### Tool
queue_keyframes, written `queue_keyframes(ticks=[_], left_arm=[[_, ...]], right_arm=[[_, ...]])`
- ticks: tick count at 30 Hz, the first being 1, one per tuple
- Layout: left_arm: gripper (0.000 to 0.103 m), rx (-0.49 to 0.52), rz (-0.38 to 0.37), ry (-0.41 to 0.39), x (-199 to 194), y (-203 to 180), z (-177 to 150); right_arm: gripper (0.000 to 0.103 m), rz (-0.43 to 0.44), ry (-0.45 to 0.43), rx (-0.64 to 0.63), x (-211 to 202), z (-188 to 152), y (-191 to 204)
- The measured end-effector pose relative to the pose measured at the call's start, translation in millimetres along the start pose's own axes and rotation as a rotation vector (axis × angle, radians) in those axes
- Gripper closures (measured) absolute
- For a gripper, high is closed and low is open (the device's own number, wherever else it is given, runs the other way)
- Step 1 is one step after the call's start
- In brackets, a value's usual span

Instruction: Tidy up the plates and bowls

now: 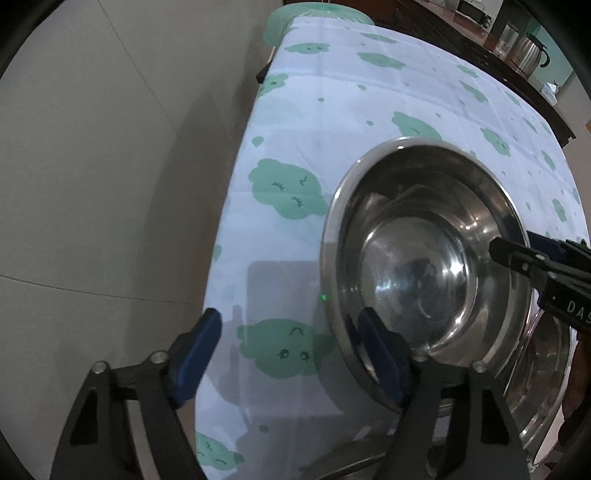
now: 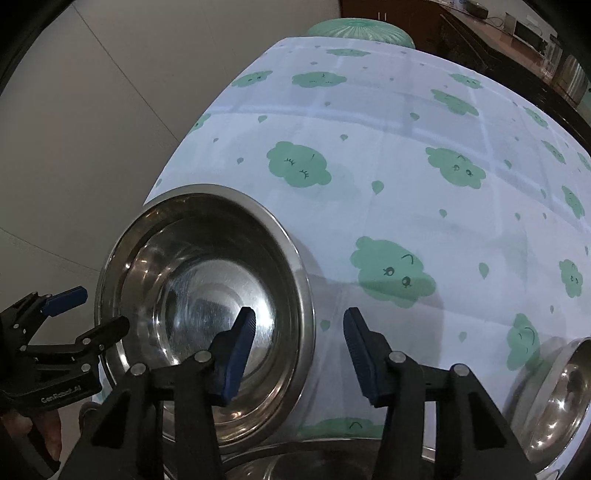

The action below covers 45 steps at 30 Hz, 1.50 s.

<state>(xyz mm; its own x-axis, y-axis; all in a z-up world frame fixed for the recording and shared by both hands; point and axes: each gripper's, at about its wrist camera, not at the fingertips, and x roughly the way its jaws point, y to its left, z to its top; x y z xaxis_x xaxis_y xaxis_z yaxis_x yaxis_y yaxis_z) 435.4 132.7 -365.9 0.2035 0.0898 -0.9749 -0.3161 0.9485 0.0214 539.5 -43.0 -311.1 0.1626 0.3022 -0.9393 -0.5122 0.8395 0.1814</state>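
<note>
Straddling the steel bowl's [image 1: 424, 254] rim, both hand-held grippers gape unclamped near the table edge [image 1: 221, 236].

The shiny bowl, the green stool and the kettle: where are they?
Shiny bowl [image 2: 207, 295], right wrist view, its inside bottom.
Green stool [image 2: 360, 30], right wrist view, its top.
Kettle [image 1: 529, 51], left wrist view, its metal side.

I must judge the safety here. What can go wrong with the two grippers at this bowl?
1. Both grippers, left and right, straddle opposite rims of the steel bowl with pads not yet pressing; smooth steel may slip.
2. The bowl sits near the table edge; a push could tip it off.
</note>
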Motion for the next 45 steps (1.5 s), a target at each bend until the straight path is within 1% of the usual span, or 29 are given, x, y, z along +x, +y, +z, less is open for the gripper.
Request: queue_keyframes(ticks=[1,2,3,4,5,7,8,9,10,11,12,16,22,32,45], left_arm=[[0.035,-0.001,-0.005,0.003,0,-1,0],[0.038,0.0,-0.011,0.005,1,-2,1],[0.044,0.005,-0.017,0.008,2,-5,2],[0.049,0.008,-0.024,0.011,2,-6,2],[0.051,0.009,-0.028,0.014,3,-7,4],[0.065,0.006,-0.05,0.024,6,-10,5],[0.069,0.006,-0.063,0.03,6,-12,6],[0.079,0.014,-0.076,0.031,6,-15,7],[0.084,0.022,-0.075,0.029,6,-18,8],[0.086,0.03,-0.069,0.026,5,-22,9],[0.086,0.035,-0.056,0.023,5,-24,9],[0.087,0.023,-0.056,0.024,6,-24,11],[0.087,0.024,-0.036,0.009,3,-25,11],[0.087,0.017,-0.026,-0.02,-8,-21,6],[0.087,0.014,-0.012,-0.066,-47,-13,5]], right_arm=[[0.053,0.006,0.004,-0.001,0,0,0],[0.062,0.009,0.009,-0.004,1,0,0],[0.068,0.009,0.015,-0.008,1,0,0],[0.069,0.009,0.021,-0.01,2,0,0],[0.07,0.013,0.028,-0.011,3,0,-1],[0.074,0.016,0.033,-0.012,4,0,-2],[0.077,0.019,0.033,-0.013,4,0,-3],[0.079,0.021,0.035,-0.015,4,0,-3],[0.081,0.024,0.04,-0.018,4,0,-4],[0.085,0.028,0.046,-0.021,5,0,-4],[0.088,0.03,0.049,-0.023,6,0,-4],[0.09,0.038,0.054,-0.024,6,0,-5],[0.09,0.05,0.056,-0.027,5,2,-4],[0.09,0.052,0.039,-0.047,-3,8,1],[0.09,0.061,-0.006,-0.064,-28,10,13]])
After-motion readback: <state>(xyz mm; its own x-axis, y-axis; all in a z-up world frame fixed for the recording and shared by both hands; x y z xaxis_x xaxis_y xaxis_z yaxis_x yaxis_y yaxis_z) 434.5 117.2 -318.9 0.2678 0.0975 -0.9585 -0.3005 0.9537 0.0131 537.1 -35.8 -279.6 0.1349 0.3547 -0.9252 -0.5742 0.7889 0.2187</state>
